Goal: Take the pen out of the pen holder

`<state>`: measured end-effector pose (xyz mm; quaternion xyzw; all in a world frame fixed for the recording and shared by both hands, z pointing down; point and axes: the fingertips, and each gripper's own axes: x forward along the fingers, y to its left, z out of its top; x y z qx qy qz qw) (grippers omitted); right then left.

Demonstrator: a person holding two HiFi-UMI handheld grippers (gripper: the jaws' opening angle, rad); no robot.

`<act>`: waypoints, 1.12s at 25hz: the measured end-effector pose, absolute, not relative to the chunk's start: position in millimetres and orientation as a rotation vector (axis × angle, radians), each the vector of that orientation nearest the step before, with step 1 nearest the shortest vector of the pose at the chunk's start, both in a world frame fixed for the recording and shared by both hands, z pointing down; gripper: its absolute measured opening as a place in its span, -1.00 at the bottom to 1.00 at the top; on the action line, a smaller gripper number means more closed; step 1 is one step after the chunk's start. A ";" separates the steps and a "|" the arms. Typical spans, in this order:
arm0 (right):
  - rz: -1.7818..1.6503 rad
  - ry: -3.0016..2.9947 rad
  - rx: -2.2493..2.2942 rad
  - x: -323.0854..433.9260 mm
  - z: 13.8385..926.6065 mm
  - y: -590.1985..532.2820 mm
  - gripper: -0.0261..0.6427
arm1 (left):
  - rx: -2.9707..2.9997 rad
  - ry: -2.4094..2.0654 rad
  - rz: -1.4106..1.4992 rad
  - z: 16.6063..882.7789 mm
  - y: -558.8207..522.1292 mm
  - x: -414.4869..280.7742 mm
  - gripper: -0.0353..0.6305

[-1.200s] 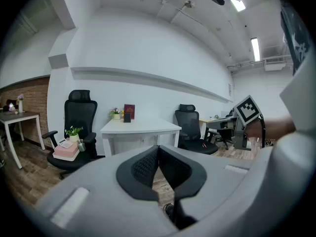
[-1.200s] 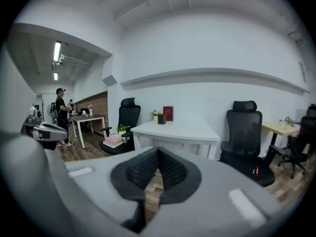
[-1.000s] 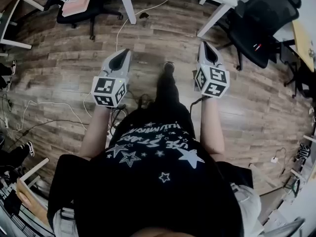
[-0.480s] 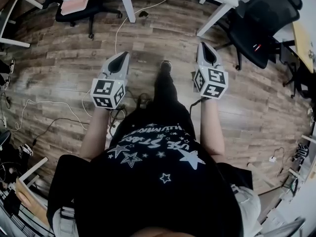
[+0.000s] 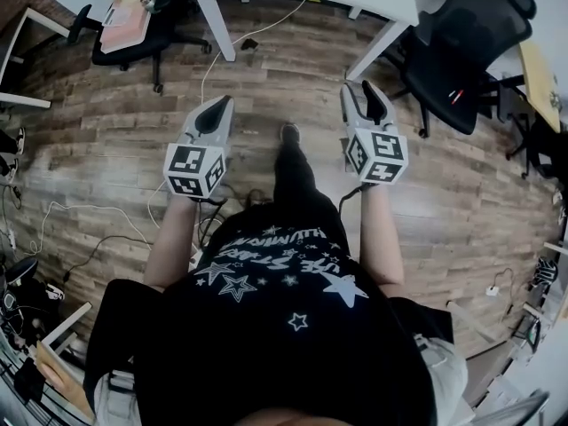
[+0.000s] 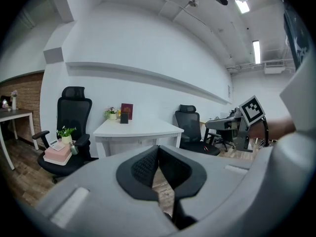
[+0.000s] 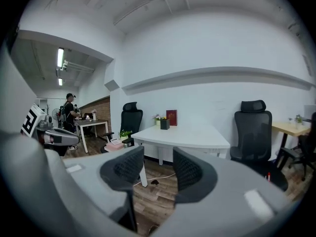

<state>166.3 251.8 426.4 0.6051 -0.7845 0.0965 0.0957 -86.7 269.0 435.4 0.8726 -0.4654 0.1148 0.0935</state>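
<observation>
The left gripper, grey with black ribbed pads, points into an office, its jaws pressed together on nothing. Beyond stands a white rectangular desk; a black high-backed office chair to its left carries pale pink boxes on its seat.

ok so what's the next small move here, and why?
Probably step closer to the white table: the small dark holder on it looks well out of reach. The right gripper has just been opening, with nothing between its jaws, so it seems readied for the pick. The left gripper is shut and empty.
</observation>
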 end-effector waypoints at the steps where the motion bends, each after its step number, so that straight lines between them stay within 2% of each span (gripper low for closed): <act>1: 0.297 -2.327 1.794 168.3 427.5 241.2 -0.32 | 2.590 -1.379 0.343 435.8 259.2 -84.4 -0.86; 3: 0.323 -2.330 1.798 173.0 430.0 217.8 -0.23 | 2.591 -1.379 0.352 436.5 237.3 -80.5 -0.86; 20: 0.400 -2.403 1.651 201.5 435.8 -52.4 -0.23 | 2.491 -1.488 0.419 423.7 11.1 -48.2 -0.86; 28: 0.441 -2.432 1.598 213.8 444.6 -124.7 -0.23 | 2.460 -1.523 0.409 418.4 -61.3 -24.7 -0.86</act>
